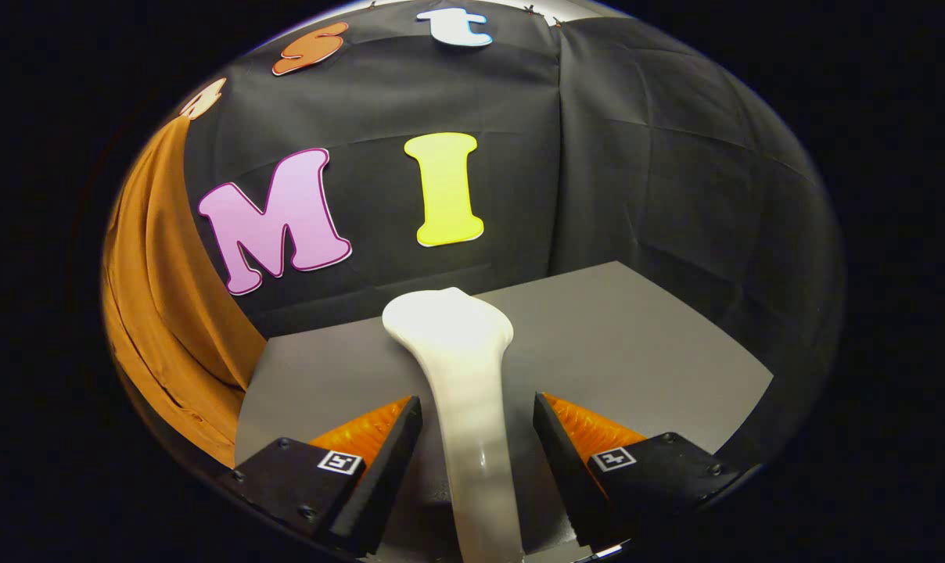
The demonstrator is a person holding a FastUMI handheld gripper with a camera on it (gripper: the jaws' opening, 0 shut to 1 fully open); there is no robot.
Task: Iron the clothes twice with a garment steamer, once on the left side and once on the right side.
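A white garment steamer (472, 407) lies along the grey table (637, 352), its narrow handle running back between my fingers and its broad head (449, 322) pointing away toward the wall. My gripper (477, 400) is open, one finger on each side of the handle with a small gap on both sides, so neither finger presses on it. An orange-brown garment (167, 313) hangs to the left of the table, beyond and left of my left finger, well apart from the steamer head.
The black cloth wall stands just behind the table's far edge. The table's right and near-right edges (754, 391) drop off close to my right finger. Bare grey tabletop lies on either side of the steamer.
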